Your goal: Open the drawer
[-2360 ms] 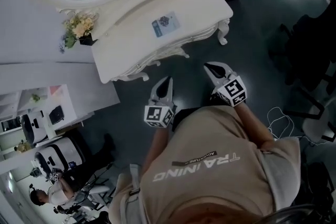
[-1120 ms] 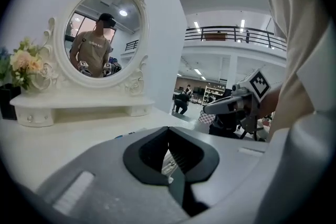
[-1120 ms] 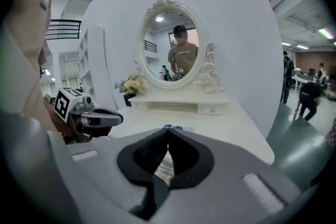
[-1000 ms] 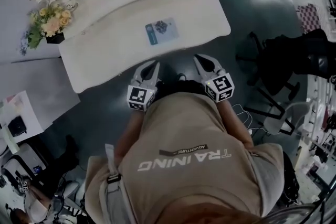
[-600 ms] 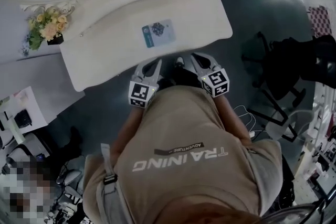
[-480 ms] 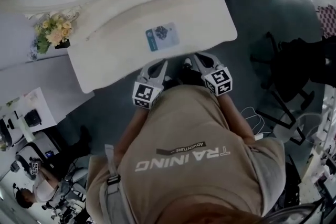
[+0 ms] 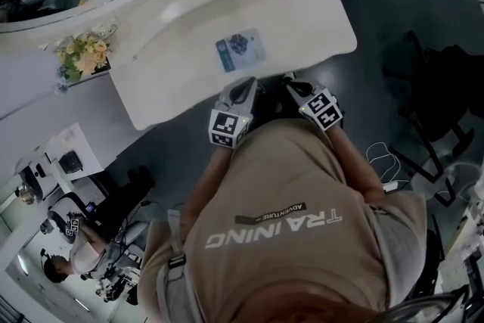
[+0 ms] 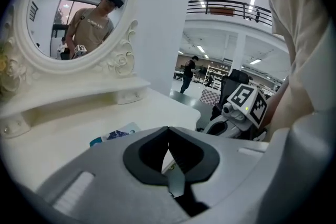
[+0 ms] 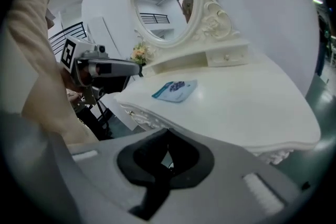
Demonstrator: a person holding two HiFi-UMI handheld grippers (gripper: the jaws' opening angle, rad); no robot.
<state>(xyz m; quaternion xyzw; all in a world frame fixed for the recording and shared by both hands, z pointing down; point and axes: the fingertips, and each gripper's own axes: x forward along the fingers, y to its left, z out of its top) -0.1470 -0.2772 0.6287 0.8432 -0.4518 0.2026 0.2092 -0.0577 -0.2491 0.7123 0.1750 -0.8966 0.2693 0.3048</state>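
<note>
A white dressing table (image 7: 302, 19) with an oval mirror (image 9: 160, 0) stands in front of me. Its carved front rail (image 9: 137, 115) shows under the top in the right gripper view; no drawer stands pulled out. Small knobbed drawers (image 9: 227, 54) sit under the mirror shelf. My left gripper (image 7: 243, 88) is shut and empty, tips at the table's front edge. The right gripper (image 7: 292, 84) beside it is also shut and empty, just below that edge. Each gripper appears in the other's view: the right gripper (image 8: 239, 107), the left gripper (image 9: 107, 68).
A blue packet (image 7: 240, 49) lies on the tabletop near the front. A small flower pot (image 7: 85, 57) stands at the table's left end. A dark office chair (image 7: 442, 94) is on the right, and a white shelf unit (image 7: 64, 163) on the left.
Both grippers have moved forward and down to the table's front edge, tips now partly under it. The head camera has shifted, so the table sits further right in view.
</note>
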